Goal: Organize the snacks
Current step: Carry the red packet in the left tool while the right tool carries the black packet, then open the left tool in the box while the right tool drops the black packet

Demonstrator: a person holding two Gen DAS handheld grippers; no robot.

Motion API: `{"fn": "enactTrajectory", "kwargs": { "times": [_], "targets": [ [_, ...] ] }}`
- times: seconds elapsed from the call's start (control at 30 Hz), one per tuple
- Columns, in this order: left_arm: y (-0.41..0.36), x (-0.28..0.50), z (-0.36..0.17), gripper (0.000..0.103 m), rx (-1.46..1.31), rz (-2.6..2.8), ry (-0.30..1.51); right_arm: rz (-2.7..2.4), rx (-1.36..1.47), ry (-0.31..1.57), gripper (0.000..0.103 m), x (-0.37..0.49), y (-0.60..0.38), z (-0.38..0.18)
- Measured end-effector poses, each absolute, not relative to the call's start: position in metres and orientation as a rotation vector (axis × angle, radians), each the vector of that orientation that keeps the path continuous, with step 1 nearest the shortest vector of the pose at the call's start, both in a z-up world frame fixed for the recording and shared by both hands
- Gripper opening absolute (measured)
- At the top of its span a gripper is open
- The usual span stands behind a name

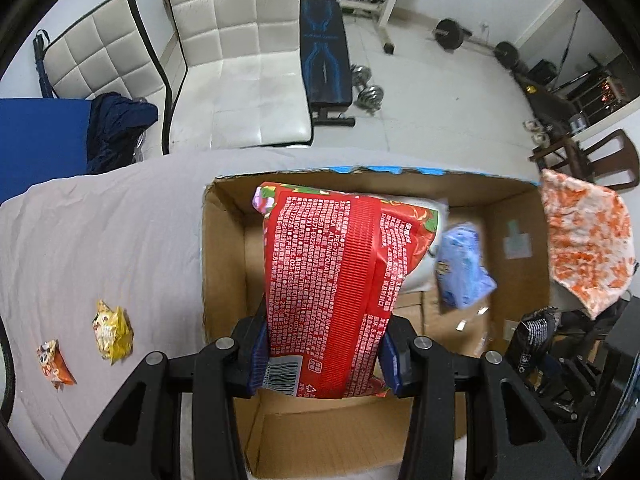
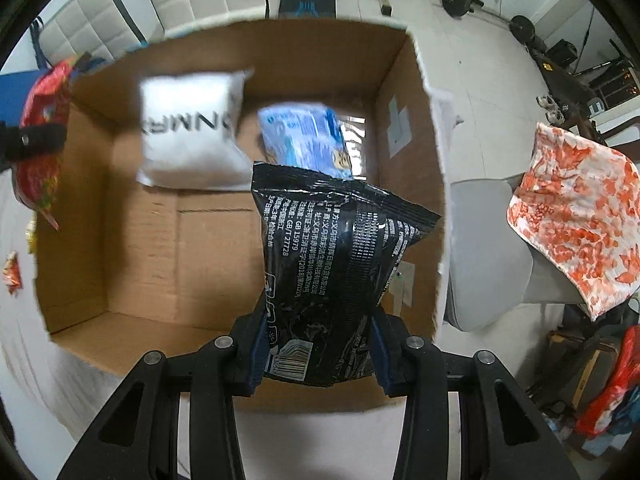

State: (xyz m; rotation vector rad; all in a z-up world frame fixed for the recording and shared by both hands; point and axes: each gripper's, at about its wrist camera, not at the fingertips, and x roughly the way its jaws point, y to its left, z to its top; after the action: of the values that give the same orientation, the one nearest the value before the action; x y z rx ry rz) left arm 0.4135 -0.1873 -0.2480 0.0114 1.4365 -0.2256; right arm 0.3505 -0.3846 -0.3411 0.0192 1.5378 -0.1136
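My left gripper (image 1: 324,360) is shut on a red snack bag (image 1: 332,280) held over the open cardboard box (image 1: 224,248). My right gripper (image 2: 318,354) is shut on a black snack bag (image 2: 332,272), also above the box (image 2: 416,168). Inside the box lie a white packet (image 2: 192,136) and a blue packet (image 2: 304,140), the blue packet (image 1: 460,268) also showing in the left wrist view. The black bag (image 1: 534,332) appears at the right of the left view, the red bag (image 2: 40,136) at the left of the right view.
A yellow snack packet (image 1: 112,330) and a small orange one (image 1: 56,362) lie on the grey cloth (image 1: 100,240) left of the box. An orange-patterned cloth (image 2: 576,220) hangs at the right. White chairs (image 1: 236,60) and gym weights stand beyond the table.
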Motion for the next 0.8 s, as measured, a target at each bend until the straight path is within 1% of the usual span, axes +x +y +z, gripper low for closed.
{"fn": "enactTrajectory", "kwargs": {
  "times": [0.3, 0.47, 0.6, 0.63, 0.77, 0.8],
  "targets": [
    [-0.193, 0.438, -0.29, 0.044, 0.027, -0.189, 1.511, -0.085, -0.016, 1.63, 0.046, 0.362, -0.387, -0.389],
    [-0.196, 0.444, -0.3, 0.044, 0.051, -0.153, 1.532, -0.075, -0.036, 1.664, 0.047, 0.364, -0.388, -0.403],
    [-0.194, 0.446, -0.299, 0.044, 0.026, -0.149, 1.534, -0.063, -0.04, 1.682, 0.051, 0.365, -0.388, -0.409],
    [-0.193, 0.447, -0.297, 0.045, 0.021, -0.148, 1.53, -0.064, -0.04, 1.686, 0.052, 0.365, -0.387, -0.409],
    [-0.188, 0.445, -0.286, 0.055, 0.014, -0.144, 1.512, -0.062, -0.008, 1.687, 0.058, 0.363, -0.388, -0.404],
    [-0.187, 0.444, -0.283, 0.057, 0.012, -0.147, 1.507, -0.063, -0.003, 1.683, 0.063, 0.363, -0.388, -0.402]
  ]
}}
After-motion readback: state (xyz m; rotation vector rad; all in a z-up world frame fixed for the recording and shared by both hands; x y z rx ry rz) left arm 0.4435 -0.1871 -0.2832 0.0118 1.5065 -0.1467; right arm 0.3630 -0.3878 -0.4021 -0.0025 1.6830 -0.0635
